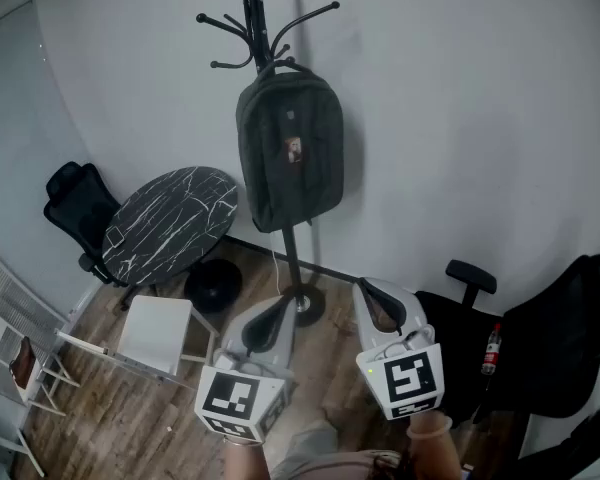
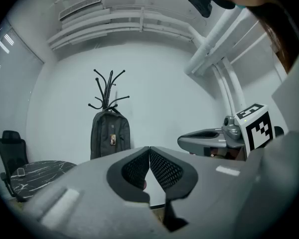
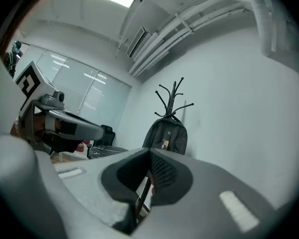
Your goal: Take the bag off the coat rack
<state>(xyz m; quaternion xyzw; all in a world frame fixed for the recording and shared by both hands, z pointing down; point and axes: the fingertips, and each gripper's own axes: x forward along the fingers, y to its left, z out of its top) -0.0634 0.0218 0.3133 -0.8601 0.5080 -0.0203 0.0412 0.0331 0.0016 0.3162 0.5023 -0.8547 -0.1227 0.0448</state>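
A dark backpack (image 1: 289, 148) hangs by its top loop from a black coat rack (image 1: 256, 18) against the white wall; it also shows in the left gripper view (image 2: 110, 135) and the right gripper view (image 3: 168, 136). Both grippers are held low in front of the rack, well short of the bag. My left gripper (image 1: 277, 313) is shut, its pads meeting with nothing between them (image 2: 149, 153). My right gripper (image 1: 371, 296) is shut and empty too (image 3: 150, 159).
A round black marble table (image 1: 170, 220) stands left of the rack, with a black office chair (image 1: 75, 208) behind it and a white stool (image 1: 156, 332) in front. Another black chair (image 1: 555, 338) is at the right. The rack's round base (image 1: 302, 303) rests on the wooden floor.
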